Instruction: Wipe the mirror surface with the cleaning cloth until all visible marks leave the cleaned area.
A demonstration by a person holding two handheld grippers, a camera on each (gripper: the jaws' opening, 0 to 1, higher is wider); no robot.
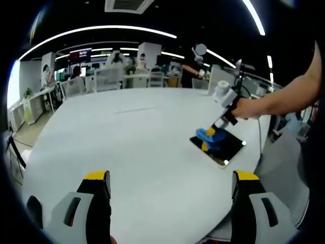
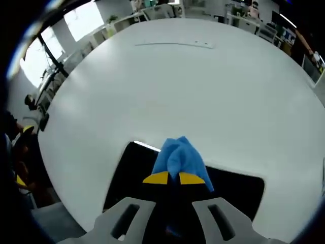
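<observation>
A dark rectangular mirror (image 1: 226, 148) lies flat on the white table near its right edge. My right gripper (image 1: 212, 140) is shut on a blue cleaning cloth (image 1: 207, 134) and presses it onto the mirror's left part; a person's forearm (image 1: 284, 99) holds that gripper. In the right gripper view the blue cloth (image 2: 179, 155) bunches up beyond the yellow-tipped jaws of my right gripper (image 2: 174, 178), over the dark mirror (image 2: 127, 178). My left gripper (image 1: 171, 179) hovers over the table's near side, open with nothing between its jaws, well apart from the mirror.
The big white round table (image 1: 132, 137) stretches far and left of the mirror. Its edge runs close to the mirror's right side. Office desks, chairs and people stand in the background (image 1: 127, 71).
</observation>
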